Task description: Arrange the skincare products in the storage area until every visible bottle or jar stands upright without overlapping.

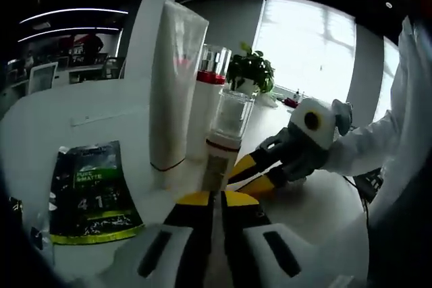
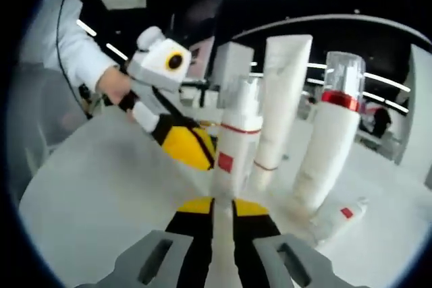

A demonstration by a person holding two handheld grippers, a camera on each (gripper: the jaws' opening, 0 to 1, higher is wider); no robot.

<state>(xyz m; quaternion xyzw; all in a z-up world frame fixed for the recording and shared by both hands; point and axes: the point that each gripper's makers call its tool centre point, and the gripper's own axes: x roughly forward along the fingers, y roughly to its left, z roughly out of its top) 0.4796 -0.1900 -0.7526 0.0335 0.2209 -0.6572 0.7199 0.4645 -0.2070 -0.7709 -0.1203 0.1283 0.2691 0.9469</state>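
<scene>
1. Left gripper view, far left: one dark sachet (image 1: 94,193) with a green label lies flat on the white table (image 1: 61,119).
2. Next right: one tall white tube (image 1: 172,85) stands upright on its cap.
3. Beside it: one white bottle with a red band (image 1: 208,102) and clear cap, upright, just behind the tube's right edge.
4. In front: one small white bottle with a clear cap (image 1: 224,143), upright, at the tips of the left gripper (image 1: 217,197). Its jaws stand nearly closed, a narrow gap between them; whether they grip the bottle's base cannot be told.
5. Right: the right gripper (image 1: 260,175) reaches in, yellow tips beside the small bottle; jaw state cannot be told.
6. Right gripper view: three upright containers counted, plus one small white tube (image 2: 337,217) lying flat at lower right.
</scene>
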